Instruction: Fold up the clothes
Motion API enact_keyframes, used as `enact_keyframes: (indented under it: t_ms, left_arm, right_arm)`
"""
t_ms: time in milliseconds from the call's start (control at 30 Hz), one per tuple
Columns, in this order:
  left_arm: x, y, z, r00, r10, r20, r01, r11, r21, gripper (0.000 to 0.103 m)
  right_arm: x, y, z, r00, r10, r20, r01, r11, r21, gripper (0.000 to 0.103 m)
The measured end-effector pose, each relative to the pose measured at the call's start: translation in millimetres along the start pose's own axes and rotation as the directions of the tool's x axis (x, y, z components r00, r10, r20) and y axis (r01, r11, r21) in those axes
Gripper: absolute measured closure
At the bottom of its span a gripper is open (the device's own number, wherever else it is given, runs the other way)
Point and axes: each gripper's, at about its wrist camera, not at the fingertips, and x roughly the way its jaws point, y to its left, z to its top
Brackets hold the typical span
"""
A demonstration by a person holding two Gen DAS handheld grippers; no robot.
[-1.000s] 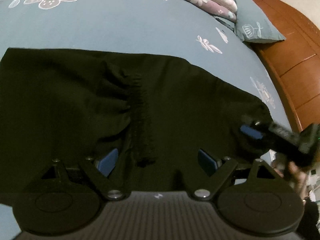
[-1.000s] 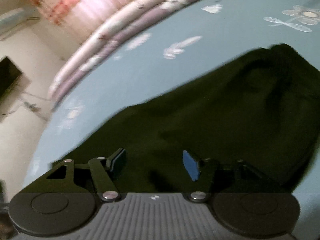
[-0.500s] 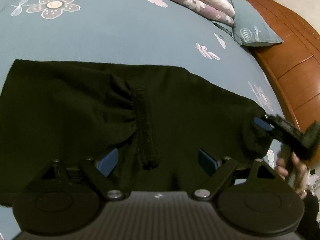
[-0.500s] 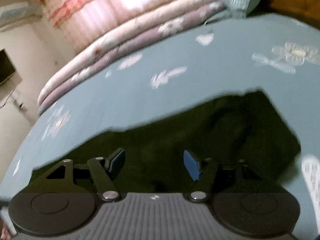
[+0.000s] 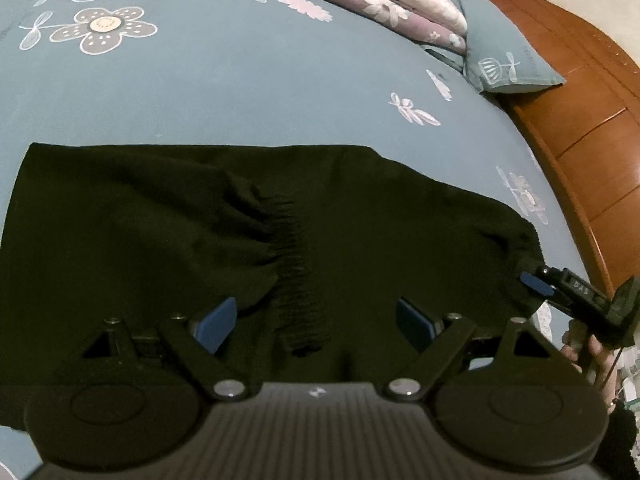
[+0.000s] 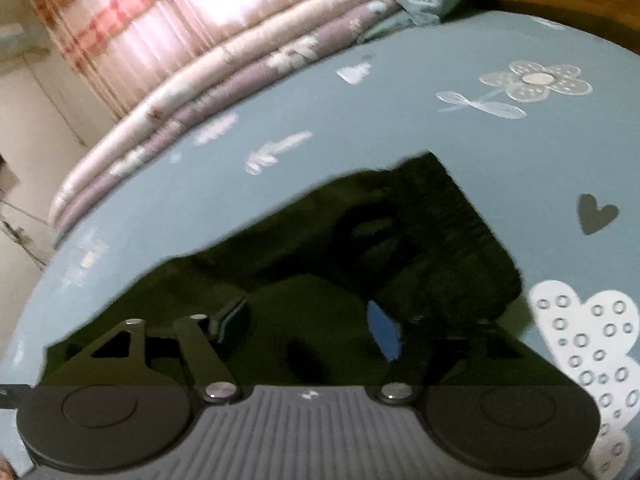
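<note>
A black garment [image 5: 160,240] lies spread flat on the blue flowered bed sheet [image 5: 240,80]. A gathered, ribbed strip [image 5: 298,272] runs down its middle. My left gripper [image 5: 316,324] hovers open over the near edge, and the strip's lower end lies between its blue pads [image 5: 216,324]. My right gripper [image 5: 536,284] is at the garment's right corner. In the right wrist view the right gripper [image 6: 308,328] is open low over the black garment [image 6: 420,240], with dark cloth beneath both pads.
A teal pillow [image 5: 508,60] and a folded pink and purple quilt [image 5: 380,4] lie at the head of the bed. A wooden headboard [image 5: 580,120] stands along the right. A hand [image 5: 580,352] holds the right gripper. A curtain [image 6: 160,12] hangs behind.
The right gripper has slid outward to the garment's right corner and its view has swung, showing more sheet. The left gripper has drawn back slightly. The garment lies flatter.
</note>
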Motion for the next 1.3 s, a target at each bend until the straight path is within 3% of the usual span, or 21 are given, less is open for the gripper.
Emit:
enact_keyframes:
  t_ms: [133, 300, 367, 500, 633, 767, 867, 1100, 1200, 1300]
  left_arm:
    - [2, -4, -5, 1.000, -0.017, -0.011, 0.018, 1.000, 0.006, 0.016]
    - [19, -9, -18, 0.997, -0.009, -0.083, 0.011, 1.000, 0.027, 0.016]
    - [26, -10, -24, 0.994, -0.002, -0.107, 0.005, 1.000, 0.030, 0.016]
    - [26, -10, -28, 0.995, -0.002, -0.102, 0.004, 1.000, 0.015, 0.016]
    - [17, -11, -27, 0.994, -0.001, -0.109, 0.004, 1.000, 0.026, 0.016]
    - [-9, -2, -11, 0.999, -0.039, -0.011, 0.039, 0.999, -0.036, 0.016]
    - [-15, 4, -8, 0.997, -0.080, -0.007, 0.080, 0.994, -0.079, 0.016]
    - [19, 2, -23, 0.991, -0.050, -0.124, 0.038, 0.995, -0.097, 0.016]
    - [21, -3, -23, 0.990, -0.027, -0.137, 0.017, 0.997, -0.072, 0.016]
    - [4, -6, -5, 0.998, -0.047, -0.050, 0.044, 0.997, -0.066, 0.016]
  right_arm:
    - [-3, -3, -12, 1.000, -0.016, -0.027, 0.016, 1.000, 0.015, 0.031]
    - [-16, 1, -23, 0.999, -0.037, -0.029, 0.038, 0.999, 0.037, 0.031]
    - [-19, 11, -24, 1.000, -0.007, -0.023, 0.007, 1.000, 0.007, 0.029]
    - [-4, 31, -35, 0.997, -0.015, -0.082, 0.010, 0.998, -0.066, 0.028]
    - [-5, 34, -46, 0.996, -0.037, -0.078, 0.032, 0.997, -0.072, 0.028]
    - [-18, 33, -41, 0.997, -0.002, -0.082, 0.001, 1.000, -0.012, 0.028]
    - [-22, 39, -40, 0.996, -0.011, -0.085, 0.009, 1.000, -0.022, 0.027]
    - [-11, 49, -52, 0.992, -0.027, -0.120, 0.021, 0.999, -0.048, 0.026]
    - [-10, 50, -54, 0.992, -0.029, -0.122, 0.023, 0.998, -0.052, 0.026]
    - [-10, 46, -53, 0.992, -0.013, -0.124, 0.009, 0.999, -0.034, 0.025]
